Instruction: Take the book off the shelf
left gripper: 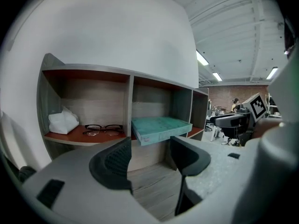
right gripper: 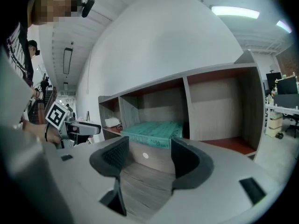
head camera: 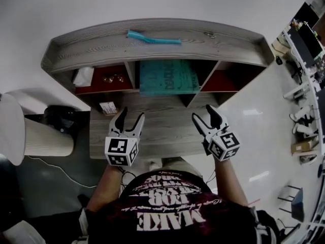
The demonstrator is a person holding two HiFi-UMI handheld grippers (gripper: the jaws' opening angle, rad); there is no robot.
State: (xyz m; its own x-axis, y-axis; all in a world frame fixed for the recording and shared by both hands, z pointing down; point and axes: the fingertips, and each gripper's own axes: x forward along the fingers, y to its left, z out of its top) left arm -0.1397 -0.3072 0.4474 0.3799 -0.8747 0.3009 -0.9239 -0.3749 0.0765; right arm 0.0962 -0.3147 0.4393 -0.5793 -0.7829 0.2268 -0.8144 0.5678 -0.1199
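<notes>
A teal book [head camera: 168, 77] lies flat in the middle compartment of a grey wooden shelf [head camera: 152, 50], its front edge sticking out a little. My left gripper [head camera: 132, 114] and right gripper [head camera: 203, 112] hover side by side over the lower board, short of the book, both open with nothing between the jaws. In the left gripper view the book [left gripper: 160, 127] is ahead and slightly right of the left gripper [left gripper: 149, 157]. In the right gripper view the book [right gripper: 152, 132] lies straight ahead of the right gripper [right gripper: 145, 160], apart from it.
Glasses [head camera: 112, 78] and a white cloth [head camera: 84, 75] sit in the left compartment. A teal tool [head camera: 152, 38] lies on the shelf top. A small card [head camera: 107, 108] rests on the lower board [head camera: 162, 133]. The right compartment [head camera: 218, 83] holds nothing. A white cylinder [head camera: 45, 136] stands at left.
</notes>
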